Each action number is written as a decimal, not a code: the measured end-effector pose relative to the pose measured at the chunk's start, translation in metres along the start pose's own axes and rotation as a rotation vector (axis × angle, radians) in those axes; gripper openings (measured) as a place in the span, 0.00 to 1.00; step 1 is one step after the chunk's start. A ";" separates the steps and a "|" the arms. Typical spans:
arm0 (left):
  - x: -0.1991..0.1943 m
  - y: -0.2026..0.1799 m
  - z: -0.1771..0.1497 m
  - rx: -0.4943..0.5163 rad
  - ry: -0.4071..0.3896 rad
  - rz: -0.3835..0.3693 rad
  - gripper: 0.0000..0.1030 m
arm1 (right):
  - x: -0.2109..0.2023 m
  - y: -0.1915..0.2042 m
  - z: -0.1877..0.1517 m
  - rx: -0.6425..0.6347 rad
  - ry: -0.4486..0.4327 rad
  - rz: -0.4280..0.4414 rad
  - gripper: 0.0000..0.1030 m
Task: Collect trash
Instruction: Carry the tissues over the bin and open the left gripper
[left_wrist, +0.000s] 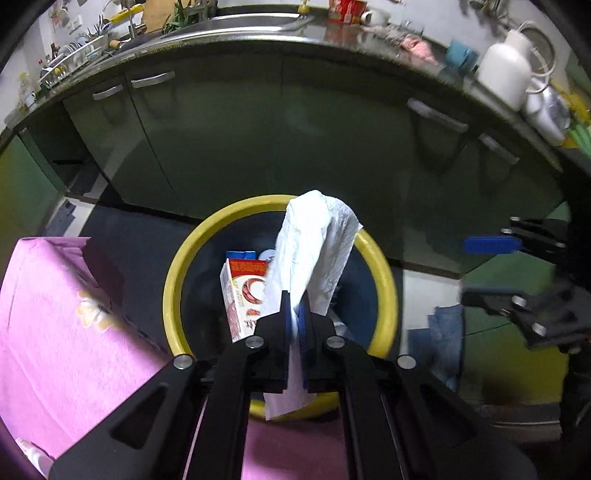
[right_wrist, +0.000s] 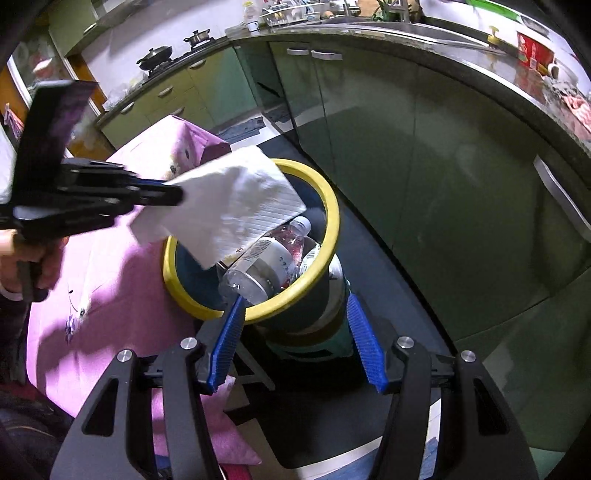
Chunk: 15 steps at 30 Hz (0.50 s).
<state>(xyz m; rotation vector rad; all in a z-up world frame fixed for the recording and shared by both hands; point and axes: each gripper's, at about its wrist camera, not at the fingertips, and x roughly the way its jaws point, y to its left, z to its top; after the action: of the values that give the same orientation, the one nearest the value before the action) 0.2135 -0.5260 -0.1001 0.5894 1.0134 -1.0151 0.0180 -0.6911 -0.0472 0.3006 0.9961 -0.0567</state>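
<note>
Left claw (left_wrist: 294, 301): clamped on white crumpled paper towel (left_wrist: 314, 251) above yellow-rimmed round bin (left_wrist: 173, 273) | right claw (right_wrist: 295, 308): jaws apart, empty, near bin.

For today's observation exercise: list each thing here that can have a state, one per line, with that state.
left gripper: shut on the paper towel, above the bin.
paper towel: pinched, hanging crumpled over the bin's opening.
right gripper: open, empty.
yellow-rimmed trash bin: uncovered, partly filled.
clear plastic bottle: inside the bin, lying tilted.
red-and-white carton: inside the bin, standing on end.
cabinet doors: closed.
</note>
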 end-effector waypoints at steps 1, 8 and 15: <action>0.002 0.000 0.000 0.003 0.004 0.008 0.18 | -0.001 -0.001 -0.001 0.002 -0.002 0.000 0.59; -0.017 0.002 -0.010 -0.012 -0.055 0.019 0.59 | -0.006 0.002 -0.003 0.003 -0.007 0.002 0.59; -0.102 0.011 -0.066 -0.046 -0.219 0.060 0.88 | -0.008 0.025 -0.001 -0.050 -0.013 0.021 0.60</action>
<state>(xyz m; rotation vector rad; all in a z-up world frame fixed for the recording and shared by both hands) 0.1794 -0.4264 -0.0380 0.4574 0.8190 -0.9772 0.0179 -0.6677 -0.0355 0.2642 0.9799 -0.0150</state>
